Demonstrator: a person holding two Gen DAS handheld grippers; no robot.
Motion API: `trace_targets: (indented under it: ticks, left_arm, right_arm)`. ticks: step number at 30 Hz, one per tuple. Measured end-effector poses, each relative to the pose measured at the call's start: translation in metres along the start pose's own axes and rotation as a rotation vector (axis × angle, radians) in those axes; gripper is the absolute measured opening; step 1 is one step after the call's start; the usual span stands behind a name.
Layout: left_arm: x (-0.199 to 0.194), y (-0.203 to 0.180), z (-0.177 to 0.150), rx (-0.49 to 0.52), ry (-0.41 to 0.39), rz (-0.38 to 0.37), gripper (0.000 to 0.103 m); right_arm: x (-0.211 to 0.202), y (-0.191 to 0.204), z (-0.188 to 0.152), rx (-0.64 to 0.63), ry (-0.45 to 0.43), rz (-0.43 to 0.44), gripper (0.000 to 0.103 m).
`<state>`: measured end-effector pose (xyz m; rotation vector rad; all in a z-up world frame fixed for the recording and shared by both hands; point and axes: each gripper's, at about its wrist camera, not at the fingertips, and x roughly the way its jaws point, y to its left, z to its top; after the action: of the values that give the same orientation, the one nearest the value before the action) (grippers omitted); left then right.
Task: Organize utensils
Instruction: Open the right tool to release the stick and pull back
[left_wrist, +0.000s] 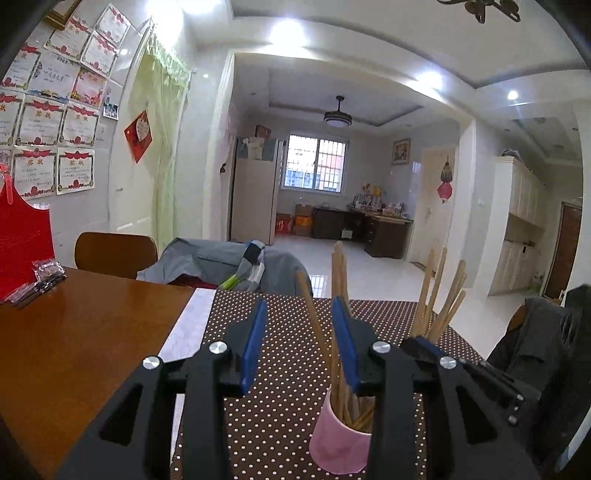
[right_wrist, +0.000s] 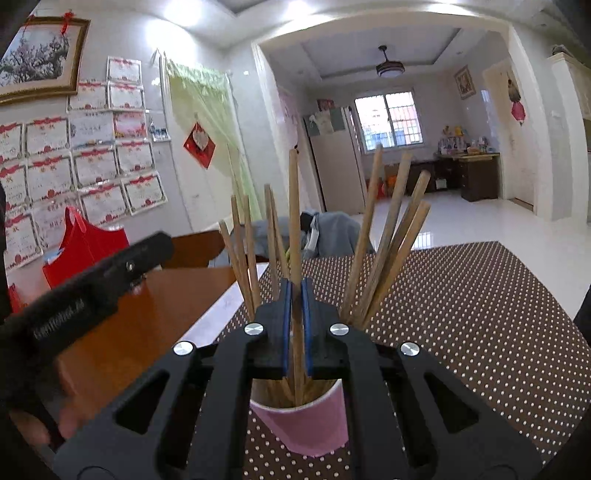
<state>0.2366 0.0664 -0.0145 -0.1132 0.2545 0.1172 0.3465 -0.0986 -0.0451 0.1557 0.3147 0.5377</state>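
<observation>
Right gripper blue-padded fingers clamped on one tall wooden chopstick, its foot down in the pink paper cup | left gripper jaws apart, gripping nothing, chopsticks between them | cup on brown white-dotted mat, bundle of wooden chopsticks fanned inside

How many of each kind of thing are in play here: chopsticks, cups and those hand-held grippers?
chopsticks: about 10 (they overlap, so the count is rough)
pink cup: 1
grippers: 2, the left gripper and the right gripper
Total: about 13
</observation>
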Motion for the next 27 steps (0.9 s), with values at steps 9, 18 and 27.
trace_targets:
  ticks: [9, 18, 27]
  left_arm:
    - [-0.008, -0.006, -0.002, 0.019, 0.006, 0.026, 0.037]
    - [-0.031, -0.006, -0.004, 0.041, 0.017, 0.041, 0.037]
    - [-0.062, -0.010, -0.016, 0.060, 0.050, 0.025, 0.052]
  right_arm:
    - [-0.017, 0.002, 0.004, -0.011, -0.005, -0.009, 0.014]
    - [-0.045, 0.002, 0.008, 0.000, -0.044, -0.014, 0.046]
    - [-0.078, 0.006, 0.003, -0.018, -0.016, -0.030, 0.052]
